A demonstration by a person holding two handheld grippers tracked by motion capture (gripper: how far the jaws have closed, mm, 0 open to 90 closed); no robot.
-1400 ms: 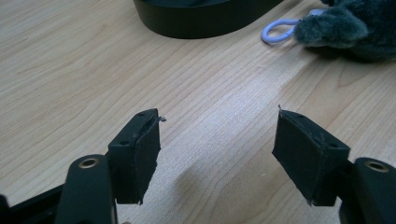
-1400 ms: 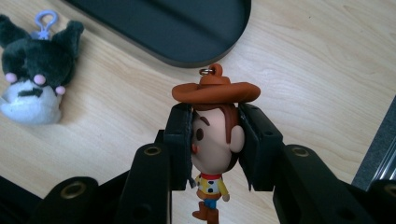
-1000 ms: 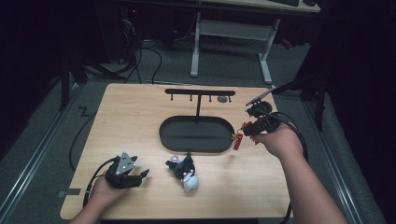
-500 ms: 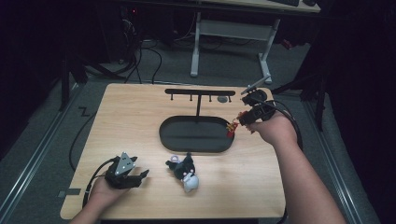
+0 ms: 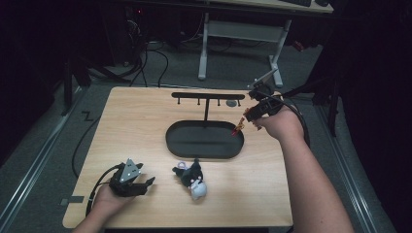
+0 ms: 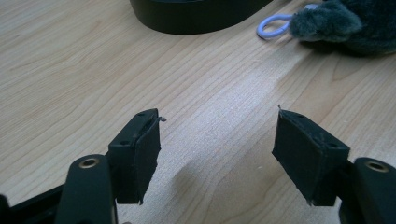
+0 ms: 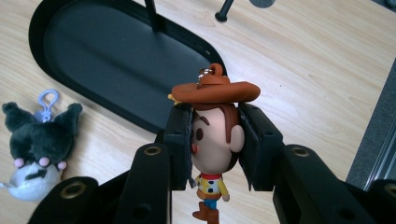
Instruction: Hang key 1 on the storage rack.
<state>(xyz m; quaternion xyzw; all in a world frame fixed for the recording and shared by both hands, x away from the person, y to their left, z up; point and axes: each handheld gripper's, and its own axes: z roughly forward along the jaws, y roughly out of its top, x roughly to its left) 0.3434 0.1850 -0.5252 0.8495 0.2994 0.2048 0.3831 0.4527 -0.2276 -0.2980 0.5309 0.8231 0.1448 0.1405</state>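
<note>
My right gripper (image 7: 215,140) is shut on the head of a small cowboy keychain figure (image 7: 212,140) with a brown hat and a metal ring on top. In the high view this figure (image 5: 238,126) hangs above the right end of the black oval tray (image 5: 175,145), held by the right gripper (image 5: 250,115). A black hook rack (image 5: 206,97) rises from the tray. A dark plush keychain (image 5: 192,175) with a pale loop lies on the table in front of the tray. My left gripper (image 5: 143,184) rests open on the table at the front left, its jaws (image 6: 217,149) wide apart with nothing between them.
A small grey disc (image 5: 232,103) lies behind the rack. The plush (image 6: 345,23) and its loop (image 6: 273,29) lie ahead and to the right of the left gripper. Cables trail off both table sides. A white desk frame (image 5: 240,34) stands beyond the table.
My right gripper has lifted the cowboy figure up and back, from beside the tray's right end toward the rack's right tip. The left gripper and plush have stayed put.
</note>
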